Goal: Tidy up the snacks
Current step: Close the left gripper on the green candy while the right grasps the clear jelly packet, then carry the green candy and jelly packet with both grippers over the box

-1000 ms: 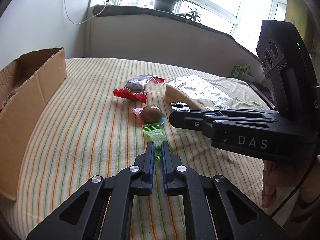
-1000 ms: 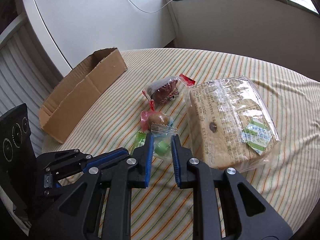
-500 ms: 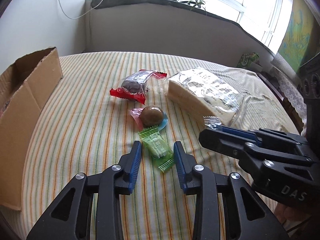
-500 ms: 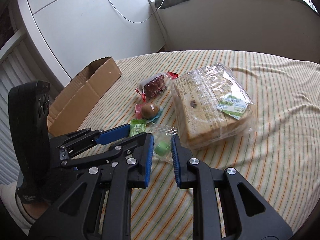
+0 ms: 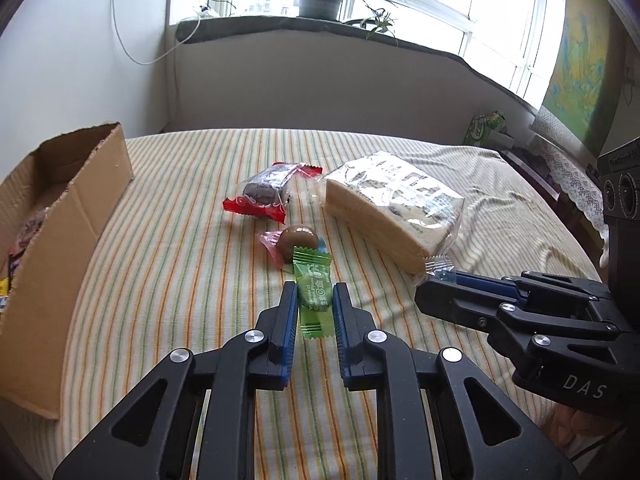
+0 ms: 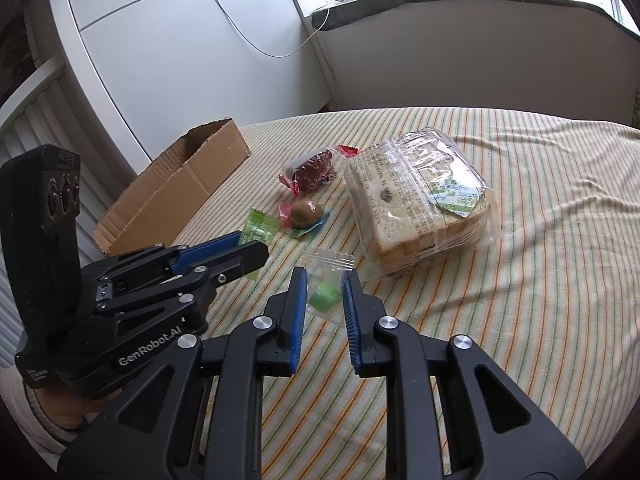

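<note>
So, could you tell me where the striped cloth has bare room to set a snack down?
The striped cloth lies bare right of the bread pack, and between the cardboard box and the red-wrapped cake. It is crowded mid-table around the brown candy and both grippers.

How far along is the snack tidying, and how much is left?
A few packets already lie in the cardboard box. In hand: the left tool is clamped on the green candy, and the right tool grips a clear-wrapped green sweet. Still on the striped cloth: the bagged bread, the red-wrapped cake and the brown round candy.
</note>
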`<state>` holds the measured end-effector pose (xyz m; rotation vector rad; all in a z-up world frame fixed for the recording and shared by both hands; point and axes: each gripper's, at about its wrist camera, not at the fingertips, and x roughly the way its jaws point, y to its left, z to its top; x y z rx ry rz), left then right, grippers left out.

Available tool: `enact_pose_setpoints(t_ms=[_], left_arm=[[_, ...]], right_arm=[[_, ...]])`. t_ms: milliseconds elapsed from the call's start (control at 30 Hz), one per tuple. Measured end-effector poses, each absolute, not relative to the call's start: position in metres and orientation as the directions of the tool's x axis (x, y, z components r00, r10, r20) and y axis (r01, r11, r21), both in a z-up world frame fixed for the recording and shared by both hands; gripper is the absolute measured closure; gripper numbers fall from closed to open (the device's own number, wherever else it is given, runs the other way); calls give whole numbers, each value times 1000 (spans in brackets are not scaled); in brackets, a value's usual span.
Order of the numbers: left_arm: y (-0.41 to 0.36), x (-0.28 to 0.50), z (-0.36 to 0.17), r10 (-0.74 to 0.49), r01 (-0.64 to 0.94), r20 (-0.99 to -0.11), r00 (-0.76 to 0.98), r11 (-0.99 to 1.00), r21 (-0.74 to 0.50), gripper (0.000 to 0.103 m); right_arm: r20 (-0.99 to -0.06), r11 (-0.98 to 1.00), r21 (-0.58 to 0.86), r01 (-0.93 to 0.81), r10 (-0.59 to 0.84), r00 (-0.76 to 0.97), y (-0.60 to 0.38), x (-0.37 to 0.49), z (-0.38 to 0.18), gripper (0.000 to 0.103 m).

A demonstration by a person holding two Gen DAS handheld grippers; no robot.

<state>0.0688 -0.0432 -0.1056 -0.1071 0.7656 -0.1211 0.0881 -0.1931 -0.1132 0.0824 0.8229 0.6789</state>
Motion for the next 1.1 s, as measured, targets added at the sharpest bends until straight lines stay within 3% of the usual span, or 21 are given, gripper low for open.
enact_pose_setpoints(t_ms=[233,600,867,1100], left_arm=[[-48,52,-67,-141,95,-610,780,990,-107,87],[-47,-9,28,-209,190,-388,898,978,-87,87],[-21,-30,39,-205,176,-339,918,978,-115,87],[28,-40,32,-122,79,-333,935,987,-139,87]], right_arm=[[-611,826,290,-482,548,571,-209,71,-85,84],[-467,878,159,-451,469,750,-220,16,14,84],[-450,877,106,-470,463,764,-189,4,26,84],[-478,824,76,-561,524,705,-122,15,22,84]])
